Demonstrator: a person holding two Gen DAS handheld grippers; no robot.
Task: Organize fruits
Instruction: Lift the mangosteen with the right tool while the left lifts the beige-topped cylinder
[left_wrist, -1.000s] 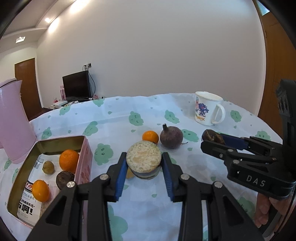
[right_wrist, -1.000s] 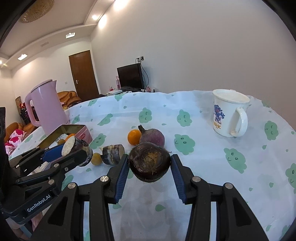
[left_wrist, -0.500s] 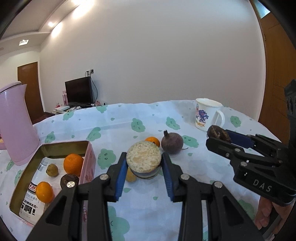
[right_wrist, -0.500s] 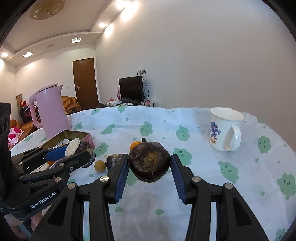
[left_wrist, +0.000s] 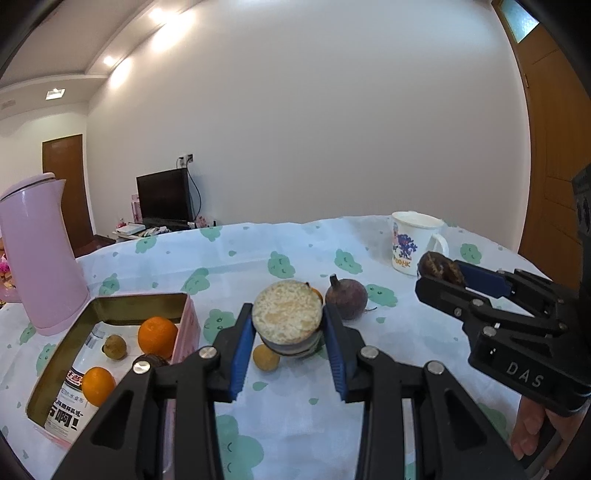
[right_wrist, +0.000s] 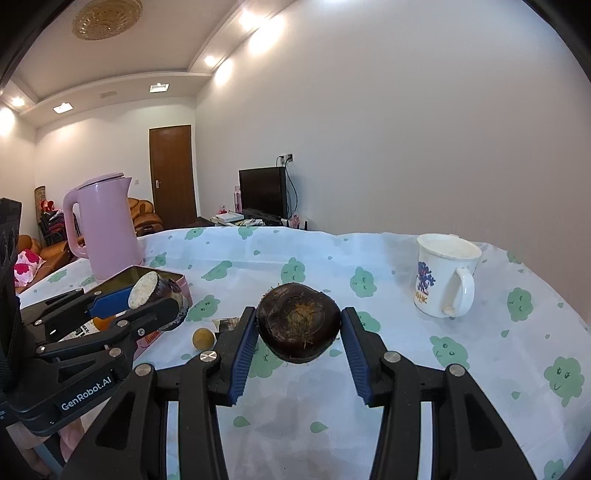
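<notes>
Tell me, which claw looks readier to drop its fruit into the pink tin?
Probably the left claw. Its cut fruit half hangs right beside the pink tin, while the right claw holds its dark fruit farther away, toward the mug.

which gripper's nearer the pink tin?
Left. The left gripper, shut on a cut fruit half, is right beside the pink tin; the right gripper sits farther toward the mug.

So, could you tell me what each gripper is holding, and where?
Left gripper: pale-faced cut fruit piece, by its sides. Right gripper: dark brown round fruit, by its sides.
</notes>
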